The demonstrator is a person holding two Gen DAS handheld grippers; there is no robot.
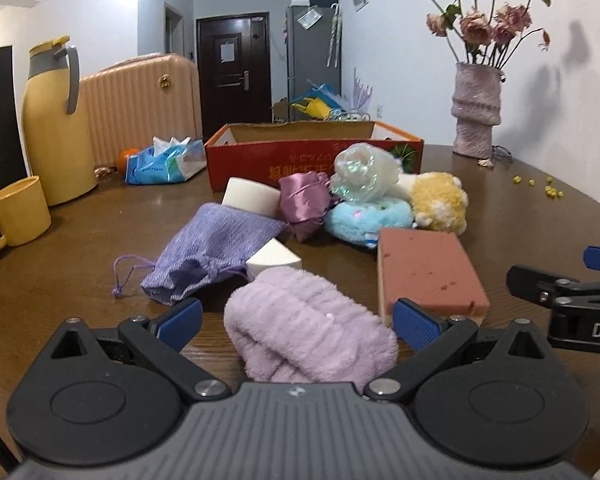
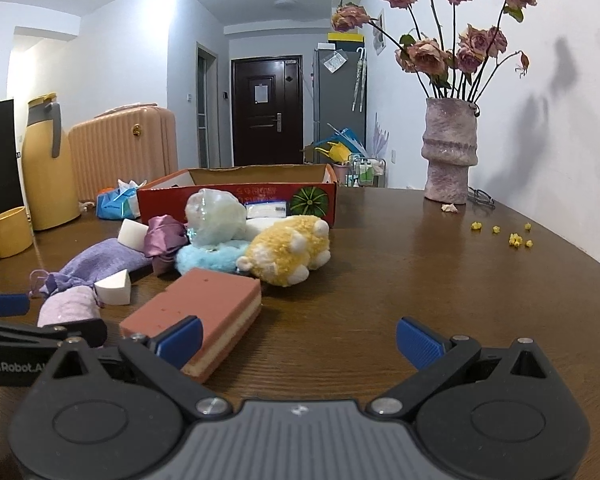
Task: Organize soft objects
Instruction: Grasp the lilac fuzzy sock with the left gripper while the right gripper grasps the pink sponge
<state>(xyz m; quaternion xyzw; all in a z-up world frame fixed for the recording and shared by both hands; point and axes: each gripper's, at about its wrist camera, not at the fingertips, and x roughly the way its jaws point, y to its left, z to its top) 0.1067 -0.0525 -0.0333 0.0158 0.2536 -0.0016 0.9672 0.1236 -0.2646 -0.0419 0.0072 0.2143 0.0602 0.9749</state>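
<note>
A fluffy lilac roll lies between the wide-apart fingers of my open left gripper; the pads do not touch it. Beyond it sit a lilac drawstring pouch, white sponge wedges, a pink sponge block, a purple satin bag, a blue fuzzy ring, a yellow plush and an iridescent white bundle. A red cardboard box stands behind the pile. My right gripper is open over bare table, its left finger beside the pink sponge block.
A yellow jug and yellow mug stand at the left, with a tissue pack behind. A vase of dried roses sits at the back right, with small yellow bits near the table's right edge. Bare wood lies right of the pile.
</note>
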